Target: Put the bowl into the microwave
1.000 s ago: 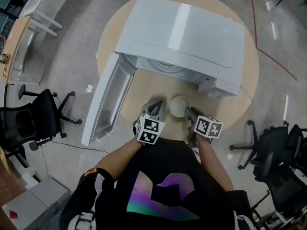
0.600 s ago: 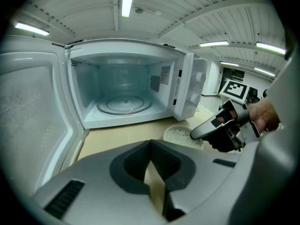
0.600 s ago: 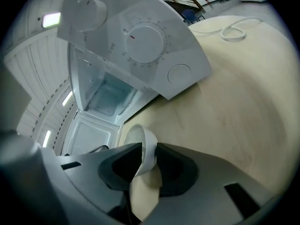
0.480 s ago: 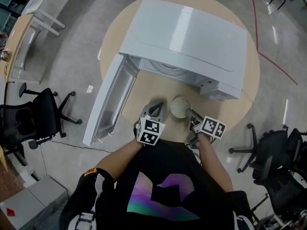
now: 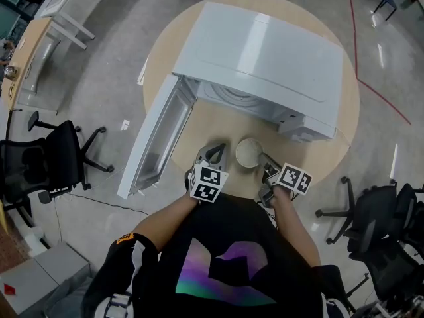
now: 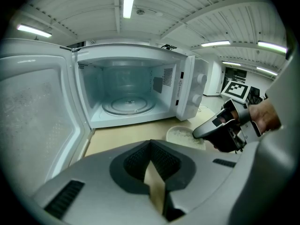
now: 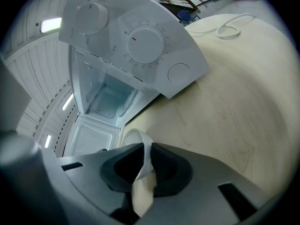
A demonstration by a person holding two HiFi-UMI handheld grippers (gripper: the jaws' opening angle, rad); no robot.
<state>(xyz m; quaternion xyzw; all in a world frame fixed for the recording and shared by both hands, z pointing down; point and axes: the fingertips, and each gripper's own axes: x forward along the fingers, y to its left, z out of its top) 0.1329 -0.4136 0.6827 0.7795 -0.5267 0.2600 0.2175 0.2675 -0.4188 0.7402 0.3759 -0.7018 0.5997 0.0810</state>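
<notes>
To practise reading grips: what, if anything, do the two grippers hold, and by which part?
The right gripper pinches the bowl by its rim, on the side nearest the person. The left gripper holds nothing.

I can read no word, brand or number anywhere. The cube [image 5: 207,181] on my left hand-held gripper [image 5: 215,151] and the cube [image 5: 293,178] on my right hand-held gripper [image 5: 264,159] each carry black-and-white square markers: patterns, not letters. On the microwave [image 5: 265,45] fine marks ring the lower dial [image 7: 145,43] and the upper dial [image 7: 91,17], too small to make out. A narrow label [image 6: 181,81] on its front frame, beside the cavity, is only a blur.
</notes>
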